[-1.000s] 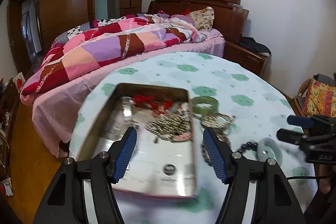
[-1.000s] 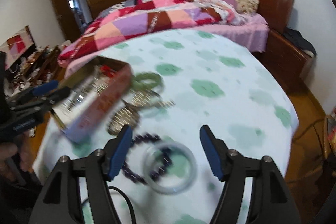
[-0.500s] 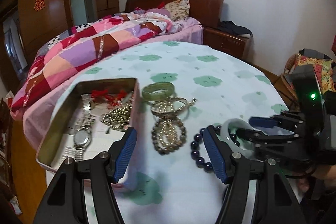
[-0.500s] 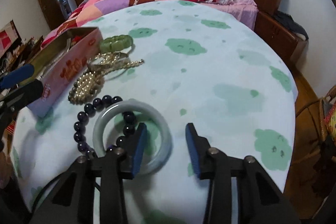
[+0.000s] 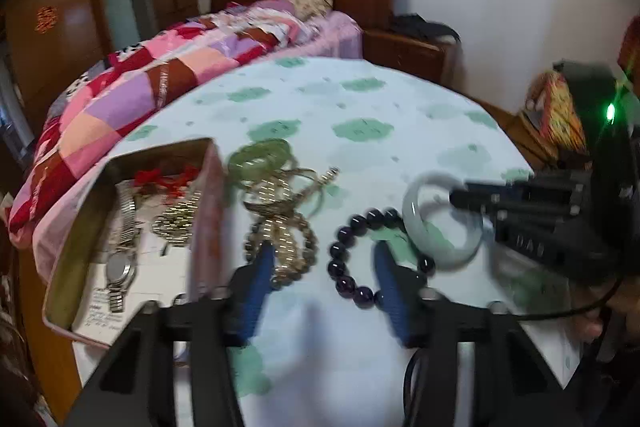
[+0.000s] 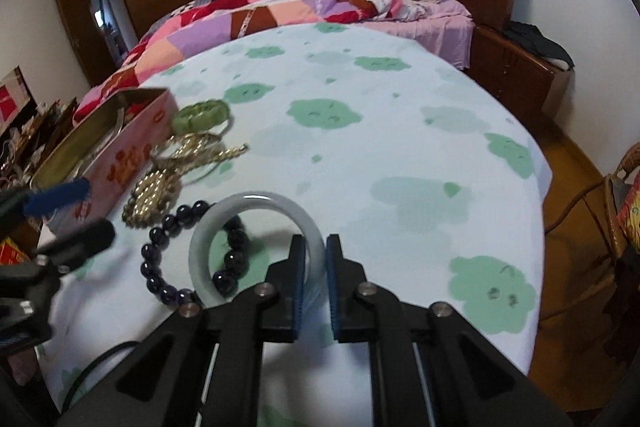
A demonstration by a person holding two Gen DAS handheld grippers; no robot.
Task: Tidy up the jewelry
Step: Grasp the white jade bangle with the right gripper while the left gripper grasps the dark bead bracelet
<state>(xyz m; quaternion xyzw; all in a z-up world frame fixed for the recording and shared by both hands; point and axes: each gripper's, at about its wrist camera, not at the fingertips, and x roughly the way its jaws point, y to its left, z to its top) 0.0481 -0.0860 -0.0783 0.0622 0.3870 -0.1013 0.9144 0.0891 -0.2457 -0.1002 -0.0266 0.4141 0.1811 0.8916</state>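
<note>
Our right gripper (image 6: 316,259) has just clamped the pale bangle (image 6: 256,203), lying flat on the bench (image 6: 400,147); left gripper (image 5: 320,267), narrowing, holds nothing. Tin (image 5: 64,267) holds a watch (image 5: 118,267), chains.

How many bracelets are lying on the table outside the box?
5, I think: green bangle near the box, tangled gold one, gold-bead one, dark-bead one, pale bangle. The tangle may hide more.

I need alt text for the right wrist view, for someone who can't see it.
The right tool pinches the rim of a pale jade bangle lying over a dark bead bracelet on a green-patterned tablecloth. Left of them lie gold chains, a green bangle and an open pink tin.
</note>
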